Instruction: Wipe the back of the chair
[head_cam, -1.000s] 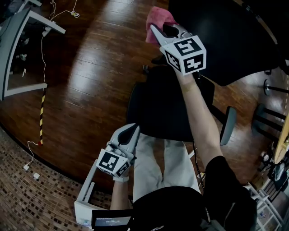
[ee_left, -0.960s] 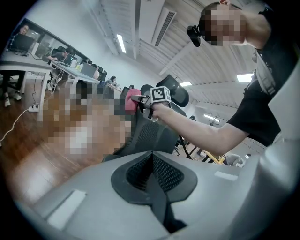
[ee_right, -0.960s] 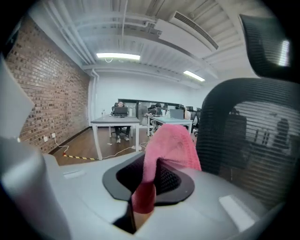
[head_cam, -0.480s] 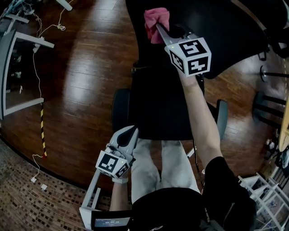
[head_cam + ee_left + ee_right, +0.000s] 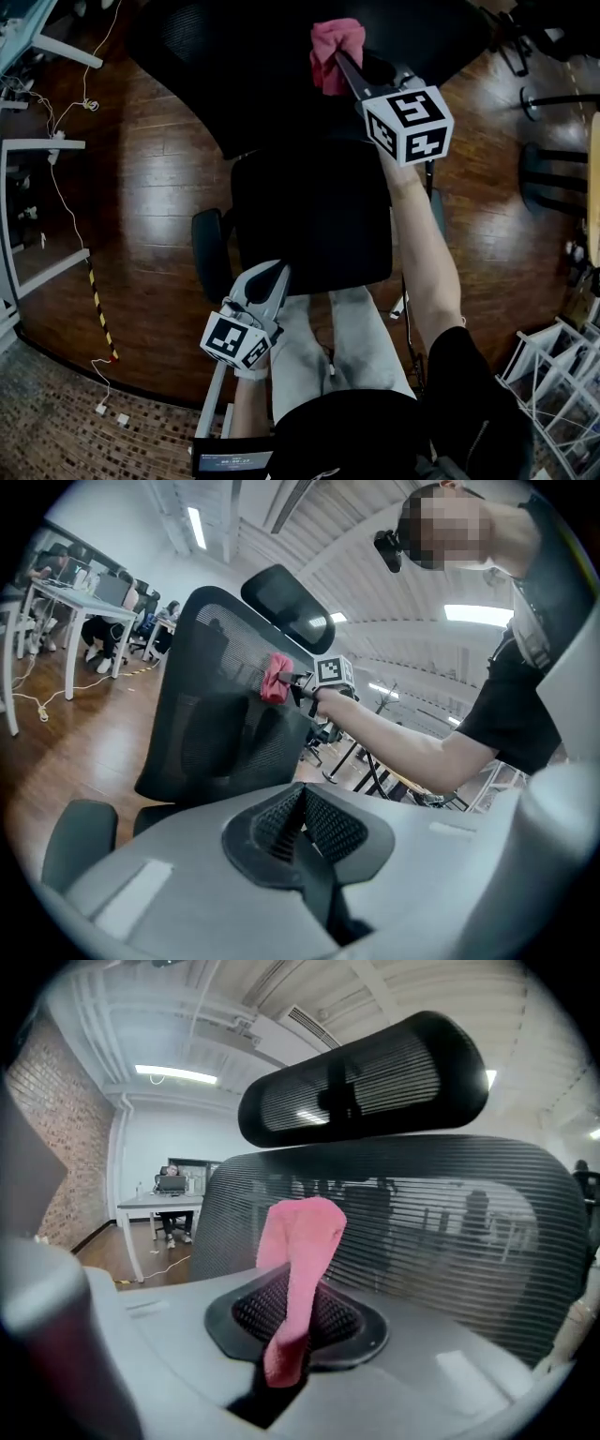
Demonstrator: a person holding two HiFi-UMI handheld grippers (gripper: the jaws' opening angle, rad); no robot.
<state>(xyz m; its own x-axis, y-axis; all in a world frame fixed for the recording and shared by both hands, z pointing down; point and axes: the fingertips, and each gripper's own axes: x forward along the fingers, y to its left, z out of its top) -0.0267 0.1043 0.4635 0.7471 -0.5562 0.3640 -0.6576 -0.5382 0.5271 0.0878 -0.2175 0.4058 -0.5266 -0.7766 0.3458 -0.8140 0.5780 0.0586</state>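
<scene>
A black mesh office chair stands in front of me; its backrest [image 5: 253,66] fills the top of the head view and its seat [image 5: 309,216] lies below. My right gripper [image 5: 336,58] is shut on a pink cloth [image 5: 335,52] that presses against the mesh backrest [image 5: 441,1213], just under the headrest [image 5: 366,1077]. In the right gripper view the pink cloth [image 5: 295,1269] sticks up from between the jaws. My left gripper [image 5: 267,278] hangs low near the seat's front edge, shut with nothing in it. The left gripper view shows the backrest [image 5: 225,714] and cloth [image 5: 277,678] from the side.
Wooden floor surrounds the chair. The chair's armrests [image 5: 208,253] flank the seat. White desk legs and cables [image 5: 56,187] lie at the left; a white wire rack [image 5: 553,375] stands at the lower right. A person sits at a far desk [image 5: 159,1208].
The chair's backrest has swung leftward across the head view, so the cloth now sits near its middle. My right gripper holds the cloth roughly where it was. The left gripper has not moved.
</scene>
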